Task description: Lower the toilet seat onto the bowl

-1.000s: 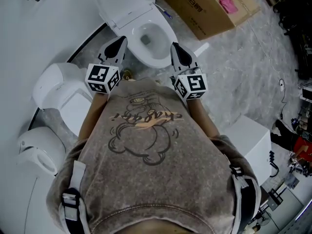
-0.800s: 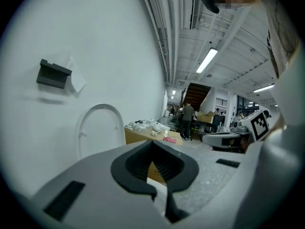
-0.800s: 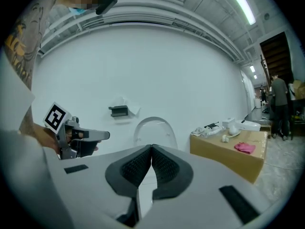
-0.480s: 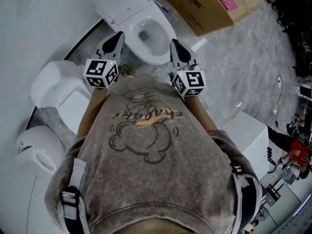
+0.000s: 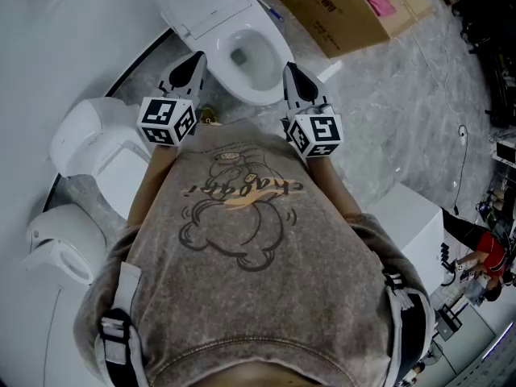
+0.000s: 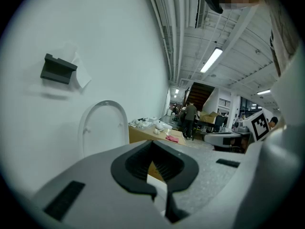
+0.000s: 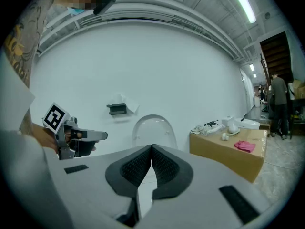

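Observation:
The white toilet bowl (image 5: 256,77) stands just ahead of me by the wall, with its seat and lid (image 5: 203,5) raised against the wall. The raised seat shows as an upright white arch in the left gripper view (image 6: 104,126) and the right gripper view (image 7: 153,129). My left gripper (image 5: 197,60) hovers by the bowl's left side and my right gripper (image 5: 289,72) by its right side. Both are shut with nothing between the jaws (image 6: 153,146) (image 7: 151,150), and neither touches the seat.
A cardboard box (image 5: 347,10) with a pink item (image 5: 379,3) on it stands right of the toilet. Two more white toilets (image 5: 105,147) (image 5: 60,252) stand at the left. A white block (image 5: 413,230) is at the right. A dark holder (image 6: 58,69) hangs on the wall.
Both grippers have stayed shut on either side of the bowl, edging only slightly forward. The seat has not moved.

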A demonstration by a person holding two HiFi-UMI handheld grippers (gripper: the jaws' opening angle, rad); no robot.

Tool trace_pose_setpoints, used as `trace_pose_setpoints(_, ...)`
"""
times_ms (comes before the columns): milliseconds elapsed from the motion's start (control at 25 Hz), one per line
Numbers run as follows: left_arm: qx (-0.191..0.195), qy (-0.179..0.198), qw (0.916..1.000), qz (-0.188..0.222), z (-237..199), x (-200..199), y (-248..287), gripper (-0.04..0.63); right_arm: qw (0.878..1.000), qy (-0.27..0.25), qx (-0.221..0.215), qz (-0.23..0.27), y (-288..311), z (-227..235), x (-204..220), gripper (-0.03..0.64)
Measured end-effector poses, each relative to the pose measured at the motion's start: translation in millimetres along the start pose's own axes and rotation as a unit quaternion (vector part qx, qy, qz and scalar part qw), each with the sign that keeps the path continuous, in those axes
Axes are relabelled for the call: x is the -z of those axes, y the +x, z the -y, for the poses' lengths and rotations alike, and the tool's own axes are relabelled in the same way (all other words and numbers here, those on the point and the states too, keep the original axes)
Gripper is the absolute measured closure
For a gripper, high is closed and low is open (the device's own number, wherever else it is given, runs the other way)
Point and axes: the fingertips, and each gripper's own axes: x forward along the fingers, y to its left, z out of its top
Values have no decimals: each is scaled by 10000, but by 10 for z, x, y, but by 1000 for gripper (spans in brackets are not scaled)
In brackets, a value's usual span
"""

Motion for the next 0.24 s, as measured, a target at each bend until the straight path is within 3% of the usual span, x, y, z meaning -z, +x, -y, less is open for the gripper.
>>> trace_pose_setpoints(240,-27,8,10000,-19,-25,22,25,584,10000,-47,8,-32,18,59,32,591)
